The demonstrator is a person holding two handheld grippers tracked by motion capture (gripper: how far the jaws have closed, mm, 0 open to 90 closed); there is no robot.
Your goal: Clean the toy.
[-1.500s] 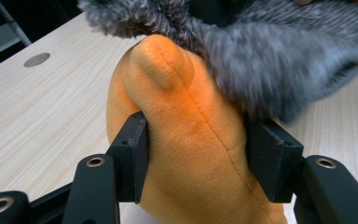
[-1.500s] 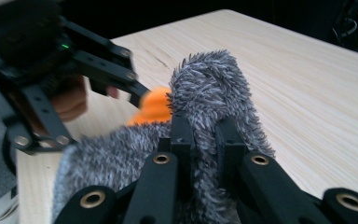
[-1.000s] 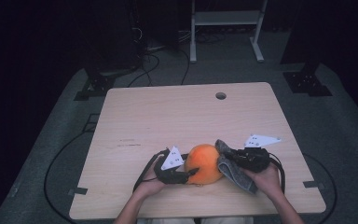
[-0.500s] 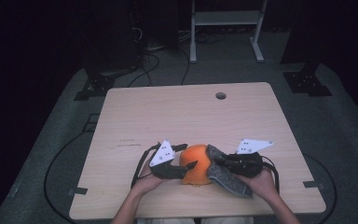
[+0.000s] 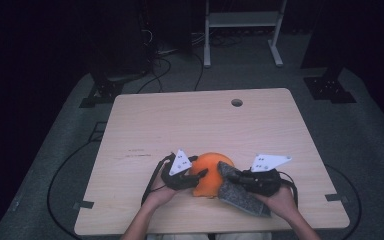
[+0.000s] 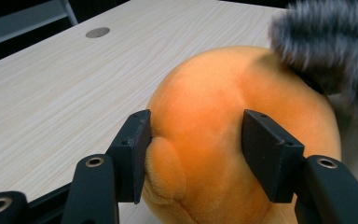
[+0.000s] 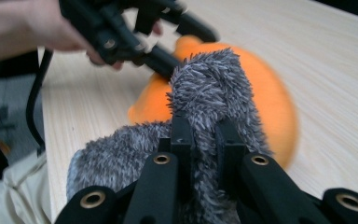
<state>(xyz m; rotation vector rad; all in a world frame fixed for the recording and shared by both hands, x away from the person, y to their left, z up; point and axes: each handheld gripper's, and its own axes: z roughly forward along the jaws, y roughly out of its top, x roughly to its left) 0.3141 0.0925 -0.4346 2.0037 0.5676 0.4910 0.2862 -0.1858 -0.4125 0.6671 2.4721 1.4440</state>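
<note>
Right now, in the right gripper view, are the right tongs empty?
No: the right tongs are clamped on the grey fuzzy cloth, which lies against the orange plush toy.

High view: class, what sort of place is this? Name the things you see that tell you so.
Probably a recording lab or studio, not a home. A bare wooden table stands on grey carpet in a dark room; cables run across the floor beside black stand feet, and a white metal frame stands behind.
</note>
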